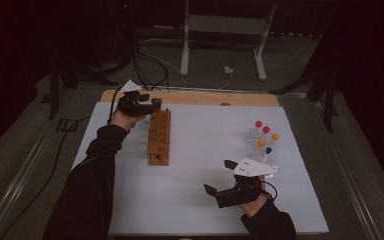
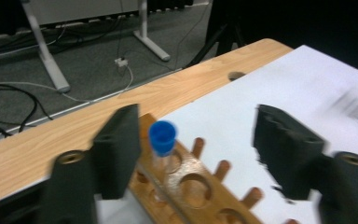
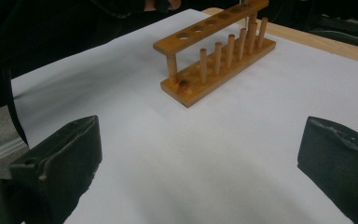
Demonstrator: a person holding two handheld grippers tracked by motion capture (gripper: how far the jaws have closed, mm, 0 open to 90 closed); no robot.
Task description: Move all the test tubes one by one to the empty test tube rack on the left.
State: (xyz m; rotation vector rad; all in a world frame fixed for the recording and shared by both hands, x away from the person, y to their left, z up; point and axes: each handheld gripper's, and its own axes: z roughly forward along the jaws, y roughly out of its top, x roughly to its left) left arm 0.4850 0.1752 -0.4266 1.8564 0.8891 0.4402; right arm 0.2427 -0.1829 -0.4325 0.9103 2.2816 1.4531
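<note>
A wooden test-tube rack (image 1: 159, 137) stands left of centre on the white sheet (image 1: 205, 150). At its far end, a clear tube with a blue cap (image 2: 162, 140) stands upright in an end hole of the rack (image 2: 200, 186). My left gripper (image 2: 196, 135) is open around that tube; the left jaw is near the cap and the right jaw is well away from it. In the high view the left gripper (image 1: 150, 102) hovers at the rack's far end. My right gripper (image 1: 219, 176) rests near the front edge, open and holding nothing, and faces the rack (image 3: 214, 56).
Several clear tubes with red, orange and blue caps (image 1: 264, 140) are grouped on the sheet at the right, just beyond the right hand. The bare wooden table edge (image 1: 195, 97) runs along the far side. A metal stand (image 1: 225, 30) and cables lie on the floor beyond.
</note>
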